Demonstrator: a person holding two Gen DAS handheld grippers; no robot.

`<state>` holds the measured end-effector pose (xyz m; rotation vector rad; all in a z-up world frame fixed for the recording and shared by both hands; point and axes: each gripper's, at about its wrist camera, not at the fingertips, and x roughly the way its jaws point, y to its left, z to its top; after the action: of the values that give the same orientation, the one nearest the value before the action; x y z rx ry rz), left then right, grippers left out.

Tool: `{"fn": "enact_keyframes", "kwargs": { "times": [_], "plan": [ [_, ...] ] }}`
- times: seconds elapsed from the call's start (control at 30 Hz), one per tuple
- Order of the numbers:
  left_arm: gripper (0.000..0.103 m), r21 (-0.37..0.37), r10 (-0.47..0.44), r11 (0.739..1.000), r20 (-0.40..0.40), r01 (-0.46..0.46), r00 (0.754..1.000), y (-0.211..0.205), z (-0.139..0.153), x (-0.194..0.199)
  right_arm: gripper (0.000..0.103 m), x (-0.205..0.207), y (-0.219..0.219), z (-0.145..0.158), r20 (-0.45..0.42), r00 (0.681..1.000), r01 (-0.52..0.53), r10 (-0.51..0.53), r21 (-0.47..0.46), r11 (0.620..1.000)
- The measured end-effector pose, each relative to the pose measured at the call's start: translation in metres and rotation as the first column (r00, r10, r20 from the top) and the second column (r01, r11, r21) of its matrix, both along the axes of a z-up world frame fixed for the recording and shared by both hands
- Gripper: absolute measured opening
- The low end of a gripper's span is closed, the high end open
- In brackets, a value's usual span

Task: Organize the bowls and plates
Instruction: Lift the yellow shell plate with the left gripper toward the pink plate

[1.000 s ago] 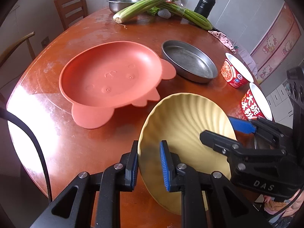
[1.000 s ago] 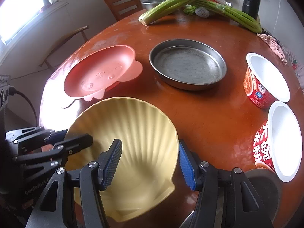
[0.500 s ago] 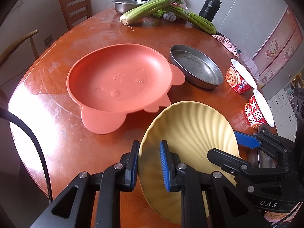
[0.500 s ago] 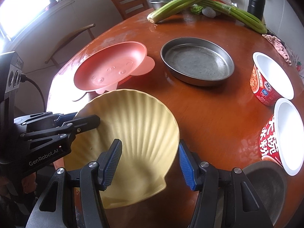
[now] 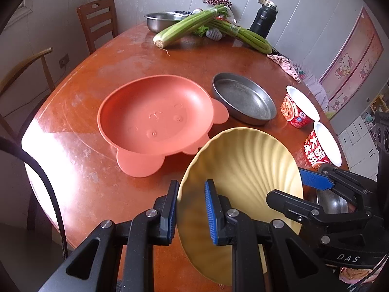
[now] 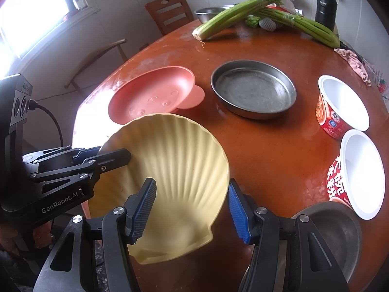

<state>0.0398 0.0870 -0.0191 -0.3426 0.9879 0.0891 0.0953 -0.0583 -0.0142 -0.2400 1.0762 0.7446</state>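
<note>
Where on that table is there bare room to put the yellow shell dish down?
Bare wood lies left of the pink plate and between it and the celery. Crowded on the right: steel pan, two noodle cups, close together.

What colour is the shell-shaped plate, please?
The shell-shaped plate is pale yellow with fanned ridges, clearest in the right wrist view.

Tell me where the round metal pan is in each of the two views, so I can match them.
Left wrist view: the round metal pan is right of centre, just right of the pink animal-face plate.
Right wrist view: the pan is above centre, again right of the pink plate.
Shared landmark: the celery bunch at the table's far edge.
</note>
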Motion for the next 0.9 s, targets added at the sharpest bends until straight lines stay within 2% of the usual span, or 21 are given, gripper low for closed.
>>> {"fn": "enact_keyframes", "kwargs": {
  "times": [0.9],
  "plan": [
    [0.022,0.015,0.078,0.997,0.092,-0.080,0.993,0.060,0.038,0.004,0.061,0.014,0.057,0.036,0.046,0.999,-0.009,0.005,0.092,0.996]
  ]
}}
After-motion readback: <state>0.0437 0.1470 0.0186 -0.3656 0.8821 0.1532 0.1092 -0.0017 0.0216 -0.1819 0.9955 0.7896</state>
